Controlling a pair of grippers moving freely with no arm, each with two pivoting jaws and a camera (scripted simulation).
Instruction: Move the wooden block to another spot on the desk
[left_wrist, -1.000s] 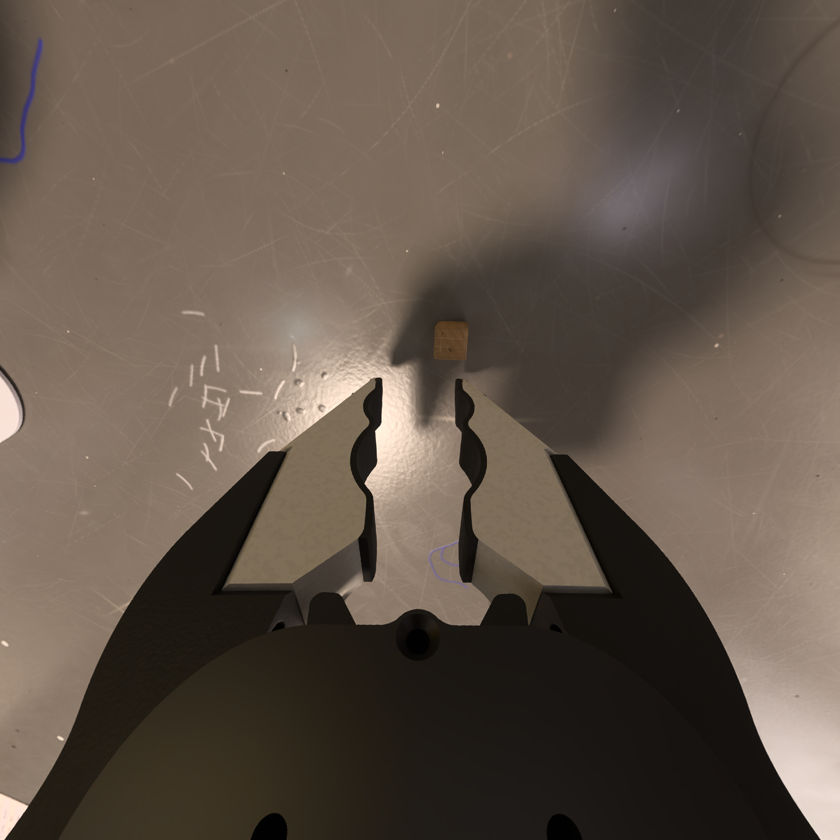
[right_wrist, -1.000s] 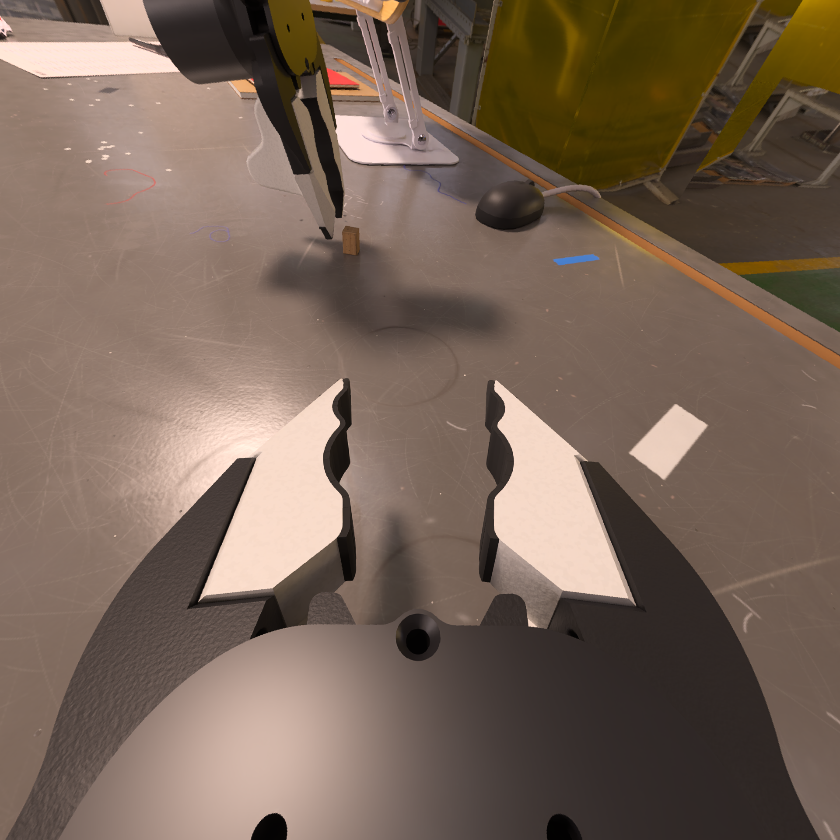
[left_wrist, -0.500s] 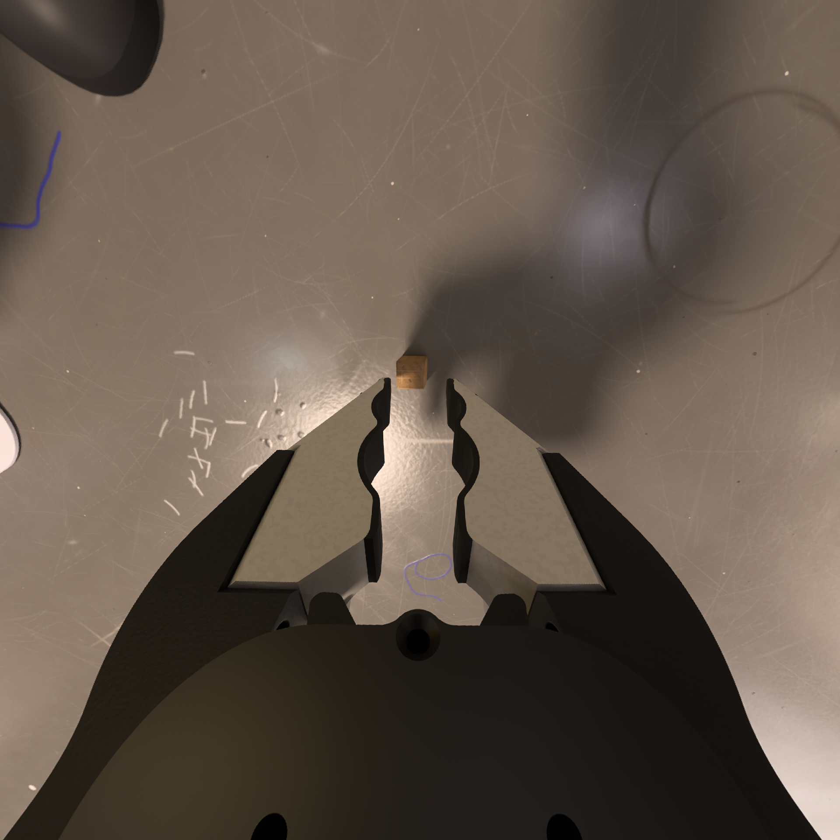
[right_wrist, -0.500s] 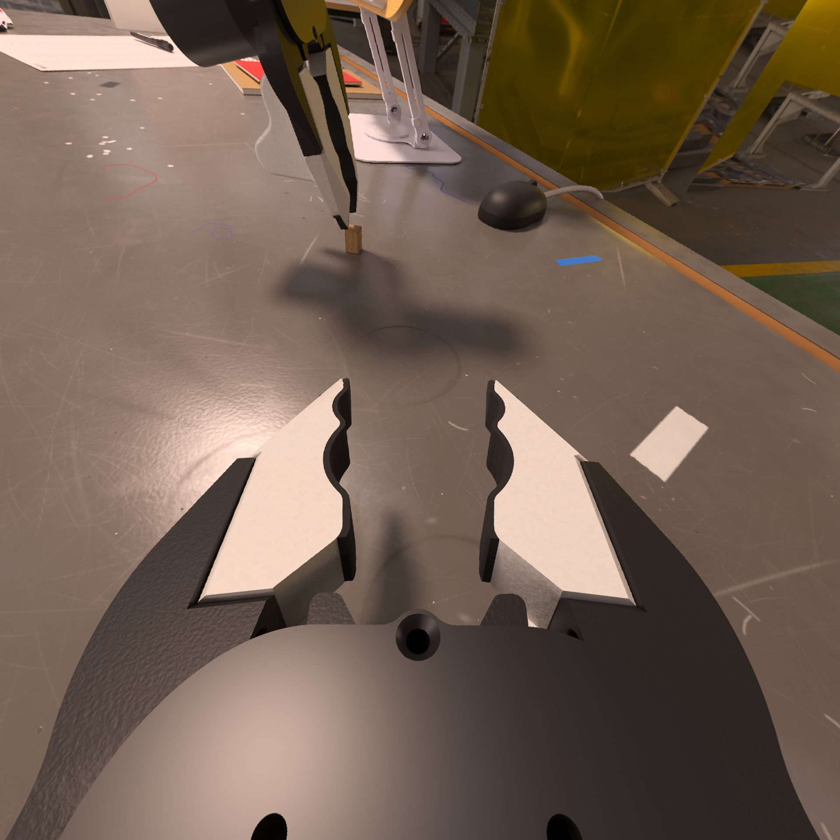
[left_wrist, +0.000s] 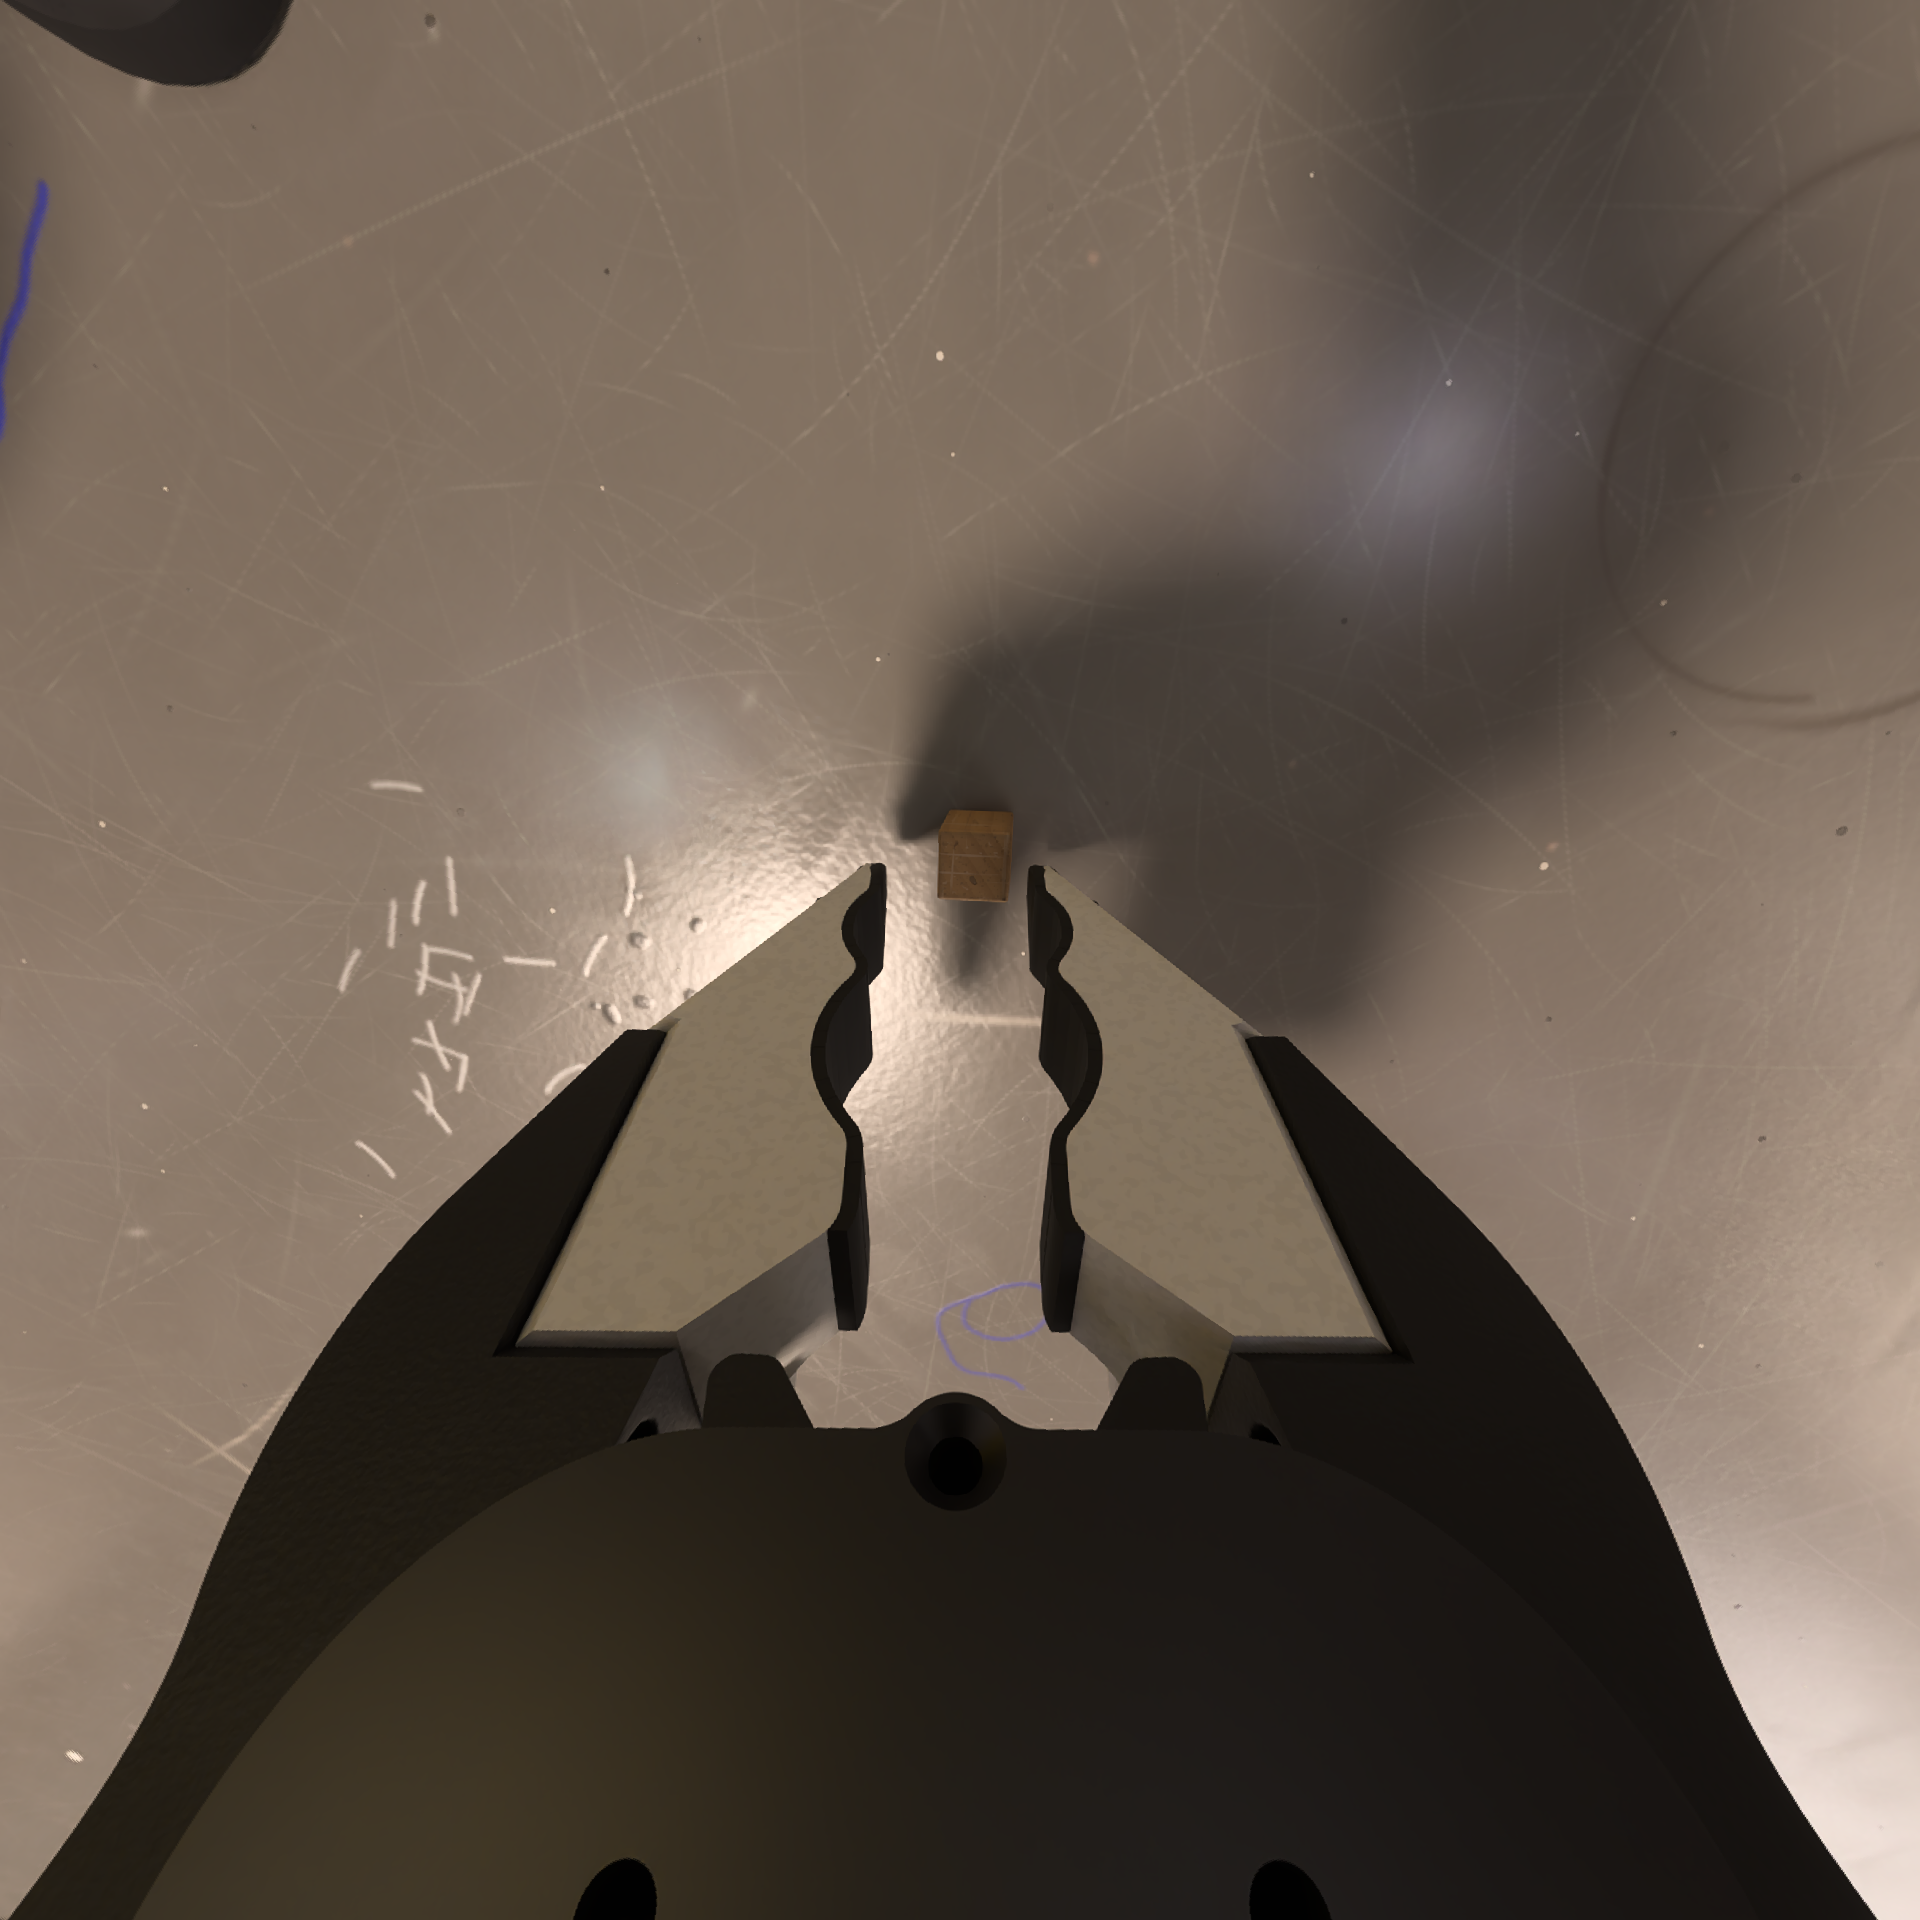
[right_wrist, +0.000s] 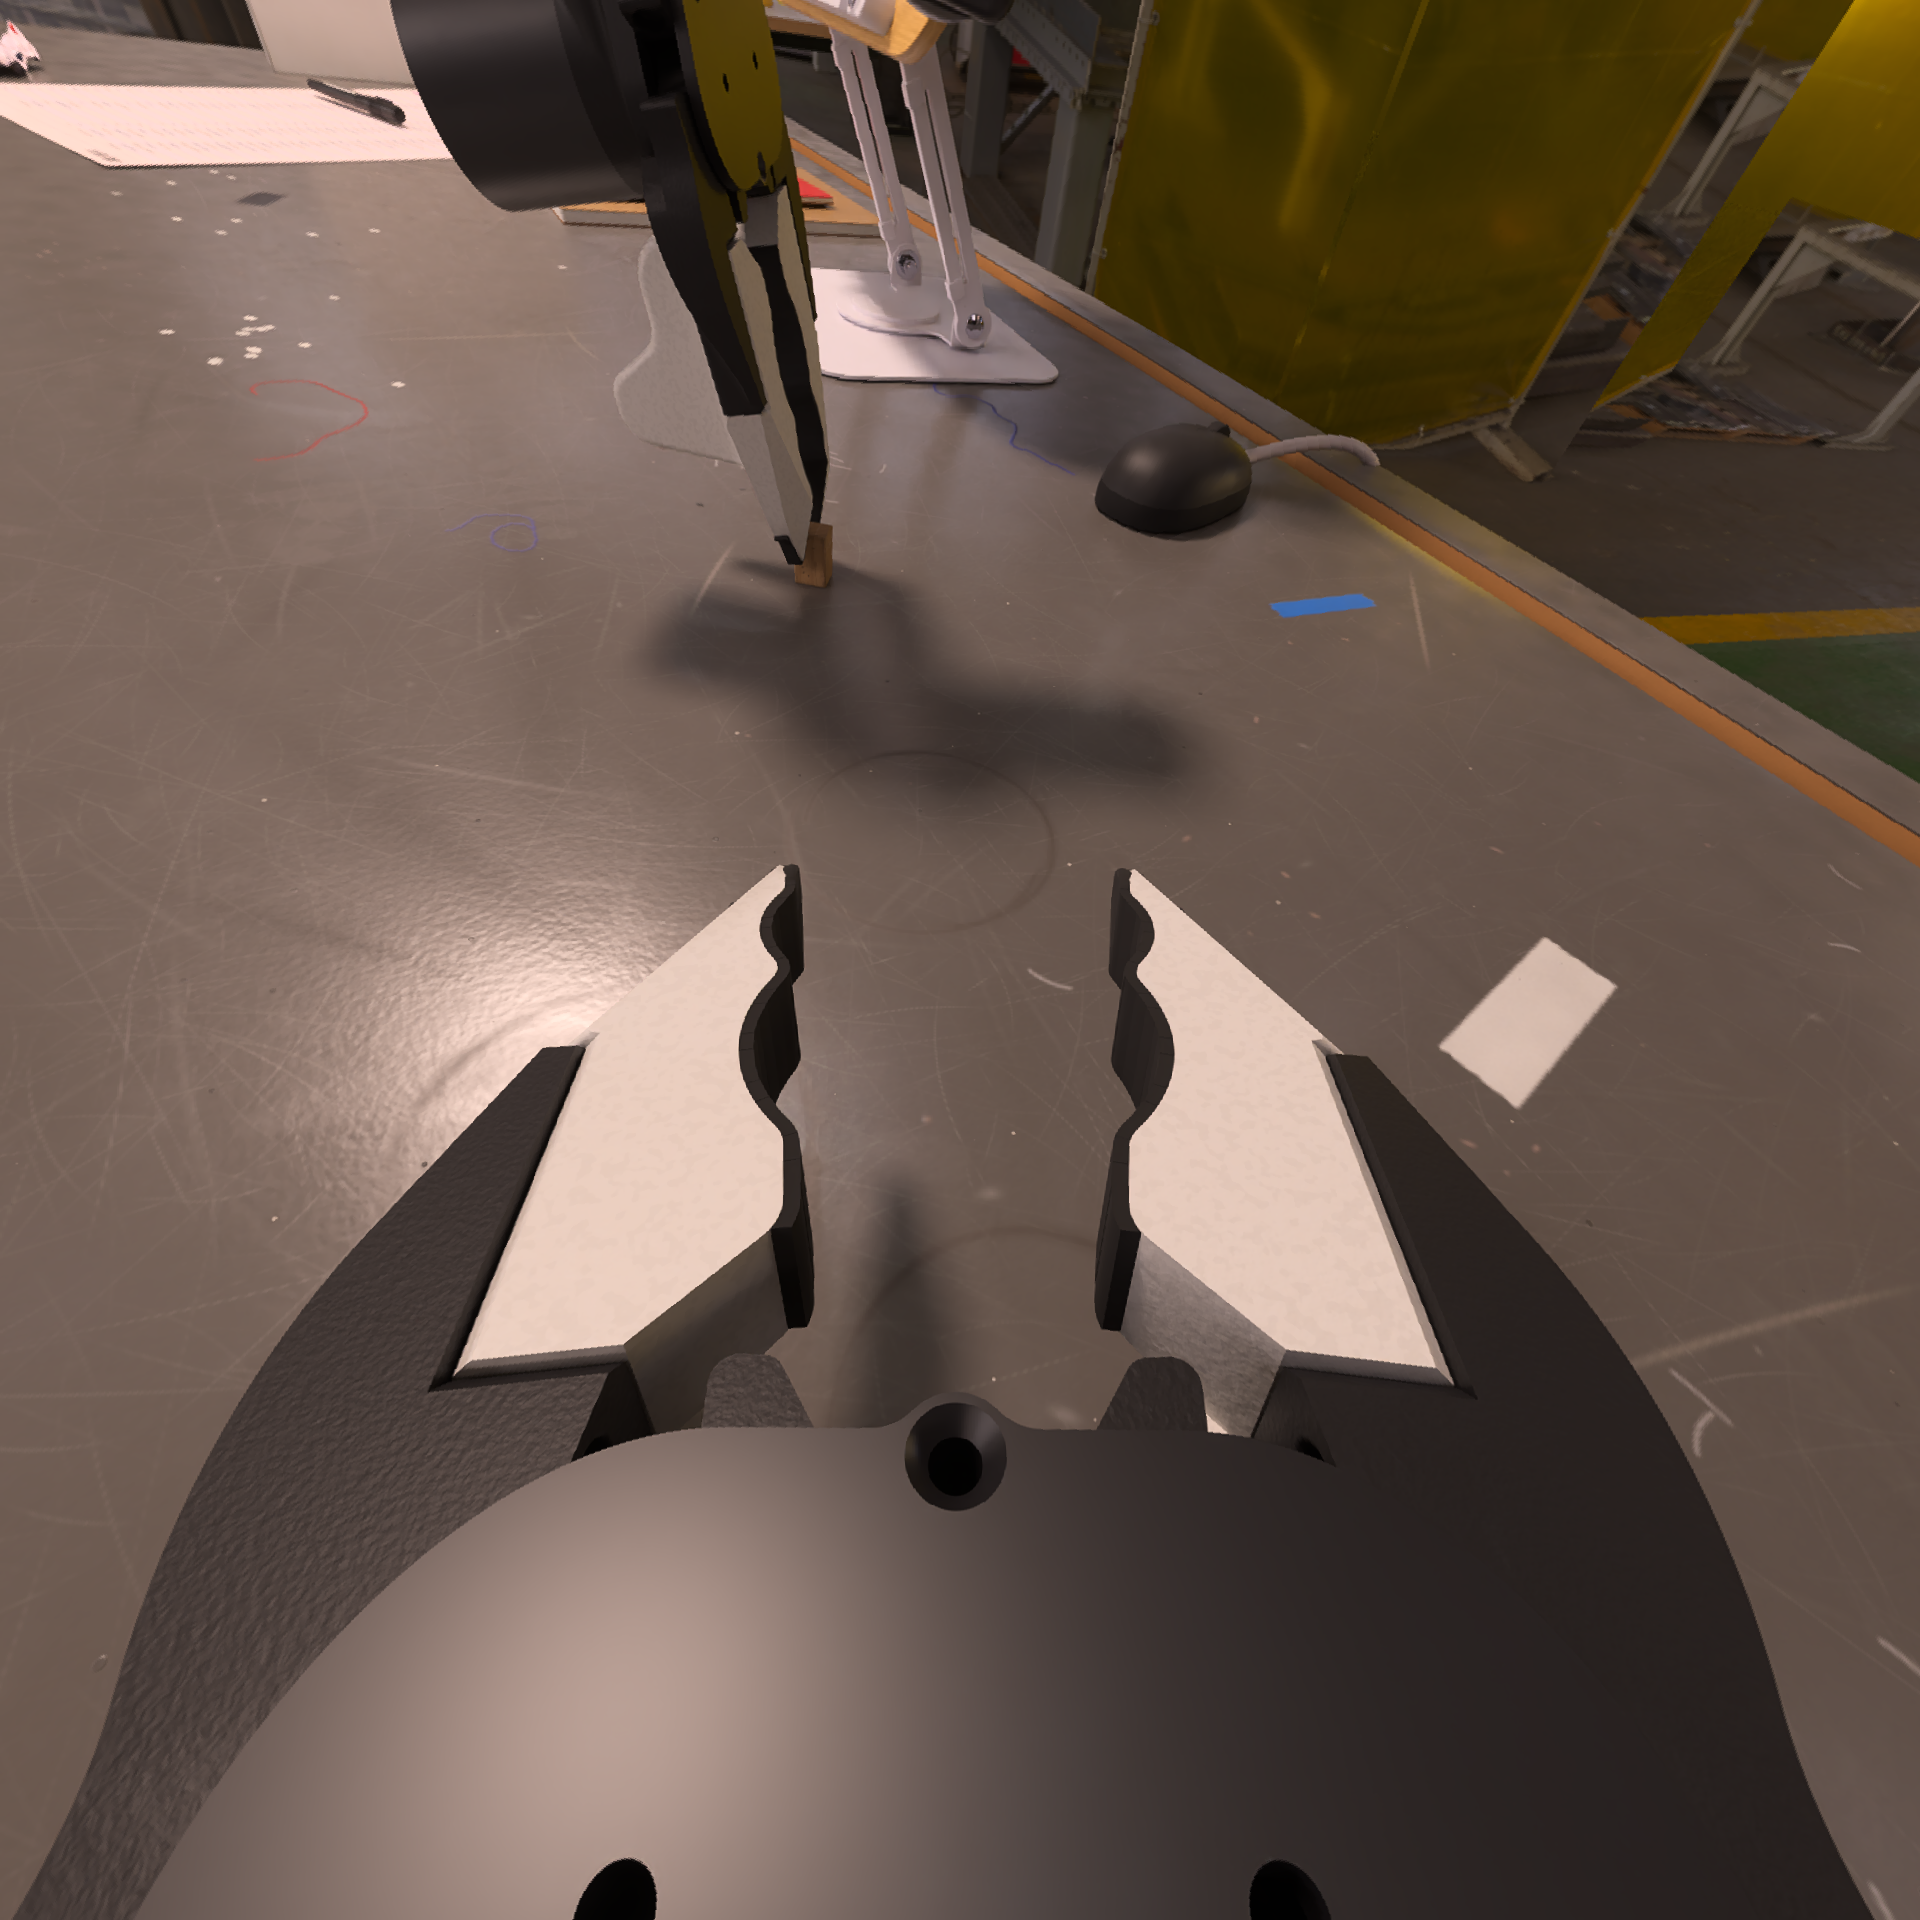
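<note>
The wooden block (left_wrist: 975, 856) stands on the grey bench (right_wrist: 312, 727), toward its far right edge. The left gripper (left_wrist: 956, 881), jaws parted, points down just short of it. The right gripper (right_wrist: 956, 883) waits empty, jaws apart. Gripping and moving seem not yet done.

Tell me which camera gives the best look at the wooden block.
The left wrist view: the wooden block sits close, unobstructed, just beyond the open left gripper. The right wrist view shows it far off, partly hidden by that gripper's fingertips.

wooden block (left_wrist: 975, 856) on desk (left_wrist: 727, 416), just ahead of left hand-held gripper (left_wrist: 954, 878)
</note>
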